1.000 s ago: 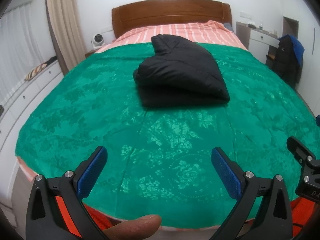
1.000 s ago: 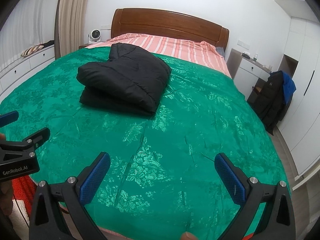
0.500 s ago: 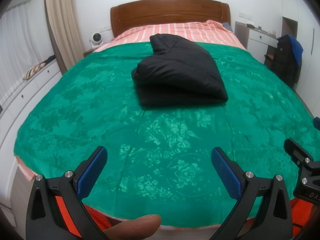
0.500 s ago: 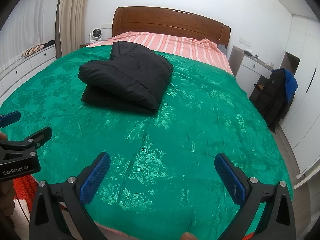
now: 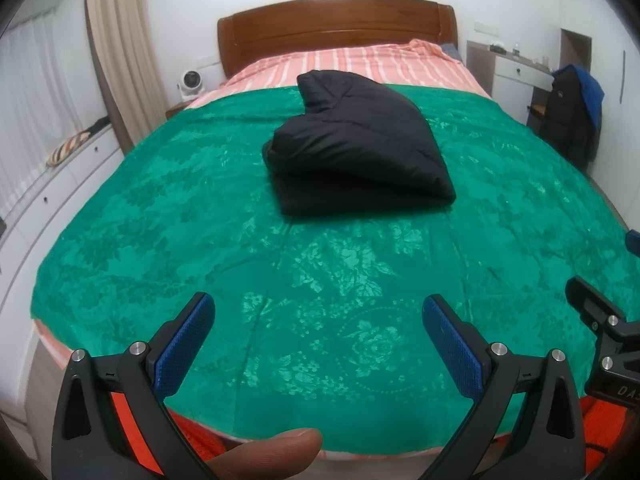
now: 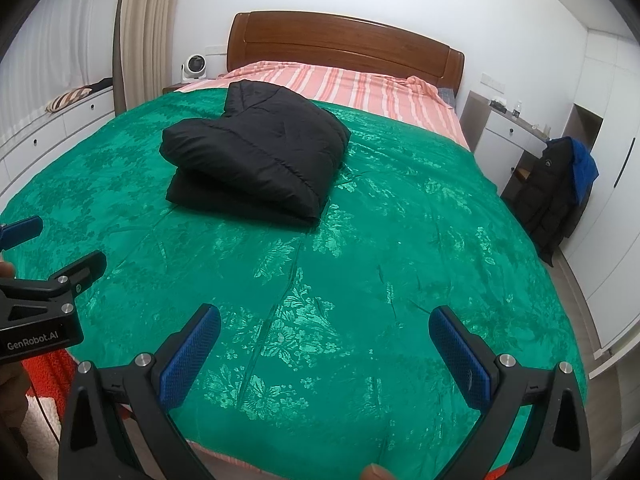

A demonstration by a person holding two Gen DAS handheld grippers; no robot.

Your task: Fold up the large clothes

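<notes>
Black jacket (image 5: 360, 160) folded, mid-bed on green bedspread (image 5: 200, 240); left hand-held gripper (image 5: 318, 344) and right hand-held gripper (image 6: 324, 348) both released, well apart from it; risk: puffy top layer springs open, fold slumps.
</notes>
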